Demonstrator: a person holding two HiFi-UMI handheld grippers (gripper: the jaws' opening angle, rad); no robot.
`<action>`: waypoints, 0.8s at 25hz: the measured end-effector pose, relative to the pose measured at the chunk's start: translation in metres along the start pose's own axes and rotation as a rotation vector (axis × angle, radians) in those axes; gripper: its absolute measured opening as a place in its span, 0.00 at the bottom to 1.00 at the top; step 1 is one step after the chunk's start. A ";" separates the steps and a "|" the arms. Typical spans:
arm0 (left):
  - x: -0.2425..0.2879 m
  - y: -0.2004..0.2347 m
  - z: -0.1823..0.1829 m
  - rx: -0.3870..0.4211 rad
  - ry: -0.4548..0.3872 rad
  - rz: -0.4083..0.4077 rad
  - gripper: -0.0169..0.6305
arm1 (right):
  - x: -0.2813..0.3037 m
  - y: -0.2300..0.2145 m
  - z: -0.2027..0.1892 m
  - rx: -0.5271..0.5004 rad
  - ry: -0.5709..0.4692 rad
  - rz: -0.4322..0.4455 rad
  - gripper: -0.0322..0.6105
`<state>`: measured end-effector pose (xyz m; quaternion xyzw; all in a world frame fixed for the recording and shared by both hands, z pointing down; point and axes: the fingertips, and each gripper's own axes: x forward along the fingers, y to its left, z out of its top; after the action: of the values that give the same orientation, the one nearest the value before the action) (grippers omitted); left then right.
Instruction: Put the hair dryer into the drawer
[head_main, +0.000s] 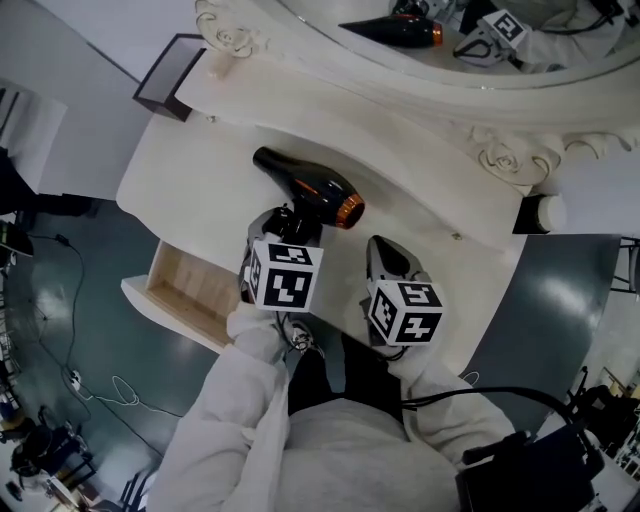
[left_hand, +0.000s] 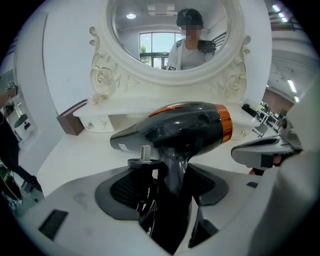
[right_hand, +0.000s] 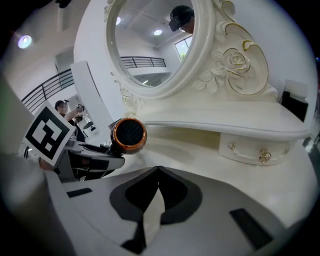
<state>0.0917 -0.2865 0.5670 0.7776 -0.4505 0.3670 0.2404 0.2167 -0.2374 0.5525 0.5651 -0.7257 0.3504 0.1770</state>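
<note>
Over the vanity (head_main: 200, 170), left fingers (left_hand: 120, 192) grip hair dryer (left_hand: 185, 125).

We see a glossy black hair dryer (head_main: 305, 187) with an orange ring (head_main: 349, 211) at its mouth, on a cream-white dressing table (head_main: 200, 170). The cream mirror frame (right_hand: 220, 65) has gold-edged carved roses. The drawer (head_main: 185, 283) shows pale wood inside. The left gripper (left_hand: 167, 172) and right gripper (right_hand: 158, 172) are white with dark grey pads, and their cubes bear black squares on white. The floor (head_main: 90, 300) is dark teal.
</note>
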 end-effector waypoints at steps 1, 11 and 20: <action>-0.006 0.002 0.002 0.001 -0.019 0.013 0.47 | -0.001 0.003 -0.001 -0.006 -0.001 0.005 0.14; -0.042 0.009 0.006 -0.137 -0.111 -0.030 0.37 | -0.013 0.047 -0.002 -0.061 -0.023 0.078 0.14; -0.071 0.020 0.015 -0.321 -0.233 -0.118 0.36 | -0.021 0.069 0.003 -0.080 -0.038 0.109 0.14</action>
<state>0.0565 -0.2692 0.5023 0.7916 -0.4815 0.1831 0.3286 0.1585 -0.2167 0.5157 0.5239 -0.7719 0.3194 0.1664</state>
